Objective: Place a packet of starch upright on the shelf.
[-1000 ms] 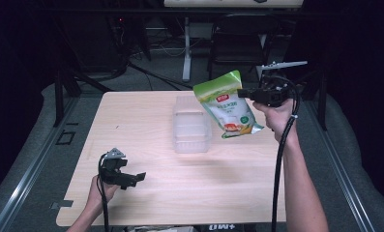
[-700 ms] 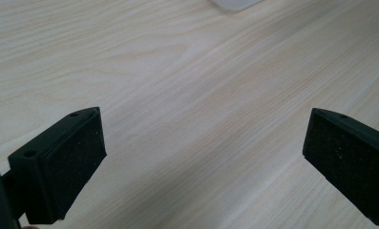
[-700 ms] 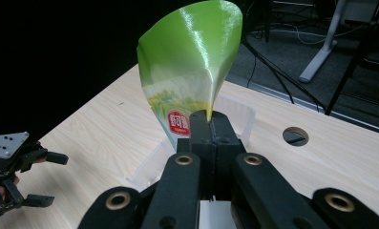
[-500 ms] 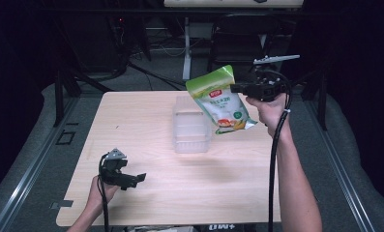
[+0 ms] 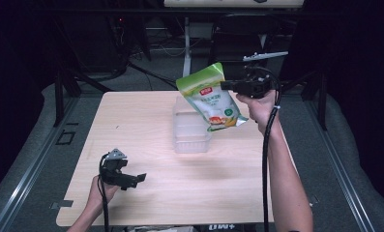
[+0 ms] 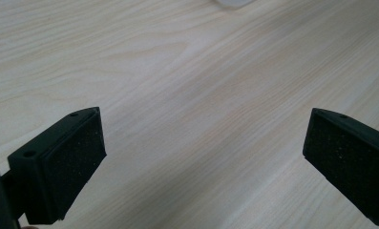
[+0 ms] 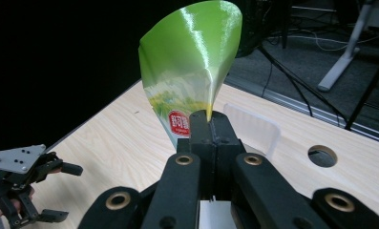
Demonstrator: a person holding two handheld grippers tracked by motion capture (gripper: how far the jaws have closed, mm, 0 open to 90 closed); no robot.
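Step in hand: carrying the green pouch [image 5: 210, 96] toward the clear plastic box [image 5: 190, 126] at the middle of the worktop [image 5: 131, 121]. The right claw [image 5: 227, 85] is clamped on the pouch's upper edge; the pouch hangs tilted in the air above the box's far right side, clear of it. In the right gripper view the jaws meet tight on the crimped foil. The right forearm reaches up from the near edge, wrist level. The left claw [image 5: 140, 178] rests low near the front left corner, jaws wide apart and empty. Judgement: the next move calls for lowering the pouch squarely over the box's opening before release.
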